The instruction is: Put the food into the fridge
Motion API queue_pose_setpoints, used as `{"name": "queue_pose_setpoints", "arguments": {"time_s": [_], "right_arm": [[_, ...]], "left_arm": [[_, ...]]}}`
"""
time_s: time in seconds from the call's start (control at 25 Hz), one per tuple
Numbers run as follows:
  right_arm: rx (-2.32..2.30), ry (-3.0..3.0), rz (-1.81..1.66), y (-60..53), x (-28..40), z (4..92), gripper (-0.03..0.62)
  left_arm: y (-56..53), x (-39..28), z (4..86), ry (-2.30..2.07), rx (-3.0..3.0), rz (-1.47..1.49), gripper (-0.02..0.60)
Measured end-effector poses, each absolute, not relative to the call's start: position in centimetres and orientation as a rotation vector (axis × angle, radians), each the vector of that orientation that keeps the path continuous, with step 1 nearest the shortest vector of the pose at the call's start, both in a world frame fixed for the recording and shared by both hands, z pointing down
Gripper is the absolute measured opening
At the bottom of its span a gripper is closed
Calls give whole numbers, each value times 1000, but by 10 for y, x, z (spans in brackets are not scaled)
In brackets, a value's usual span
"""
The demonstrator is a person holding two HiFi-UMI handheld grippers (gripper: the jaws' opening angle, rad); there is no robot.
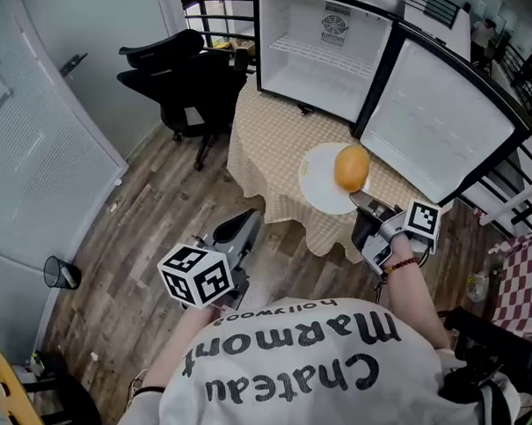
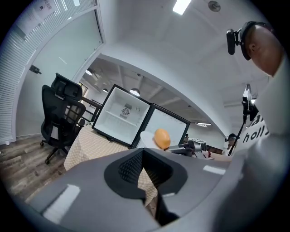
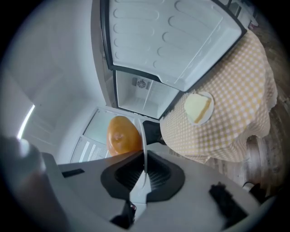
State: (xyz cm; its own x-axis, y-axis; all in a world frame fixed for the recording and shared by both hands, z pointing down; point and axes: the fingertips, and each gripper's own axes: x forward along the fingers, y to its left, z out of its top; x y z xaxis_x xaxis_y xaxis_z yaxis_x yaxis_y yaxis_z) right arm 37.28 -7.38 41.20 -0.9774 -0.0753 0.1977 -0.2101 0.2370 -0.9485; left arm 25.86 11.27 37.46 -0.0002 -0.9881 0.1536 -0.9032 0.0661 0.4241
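My right gripper (image 1: 364, 198) has its jaws clenched on the near rim of a white plate (image 1: 318, 187), and in the right gripper view (image 3: 144, 170) that plate (image 3: 143, 140) shows as a thin edge pinched between the two pads. The orange food (image 1: 352, 168) sits on the plate towards its far right side, close to the jaws; I see it as a round, glossy lump (image 3: 122, 135) just left of the rim. From the left gripper view the plate (image 2: 146, 136) and the orange food (image 2: 162, 138) look raised a little off the cloth, over the near right part of the surface (image 1: 267, 137). The fridge (image 1: 325, 46) stands at the far edge of the surface with its white inside bare, and its door (image 1: 438, 120) is swung wide open to the right, just beyond the plate. My left gripper (image 1: 244, 224) hangs off the near edge of the surface, over the wooden floor (image 1: 143, 221), well apart from the plate. Its jaws (image 2: 145, 174) are drawn together with nothing between them, only a sliver of checked cloth (image 2: 90, 142) showing past them. In the right gripper view a second plate (image 3: 192, 97) lies on the cloth (image 3: 235, 99) near the fridge (image 3: 145, 97), carrying a pale yellow piece (image 3: 199, 108); I cannot separate it in the head view. A black office chair (image 1: 185, 79) stands on the floor beyond the far left corner.
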Motion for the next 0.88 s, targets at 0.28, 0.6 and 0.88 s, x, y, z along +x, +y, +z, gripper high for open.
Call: {"name": "queue_pose_setpoints", "arguments": {"time_s": [0.28, 0.6, 0.88], "right_arm": [[301, -2393, 1868, -88, 305, 407, 23], [320, -2400, 1797, -105, 254, 402, 23], [335, -2411, 1803, -120, 247, 416, 23]], "left_arm": [[97, 213, 377, -1848, 1957, -299, 6], [70, 155, 359, -1826, 2012, -303, 5], [36, 151, 374, -1803, 2029, -314, 5]]}}
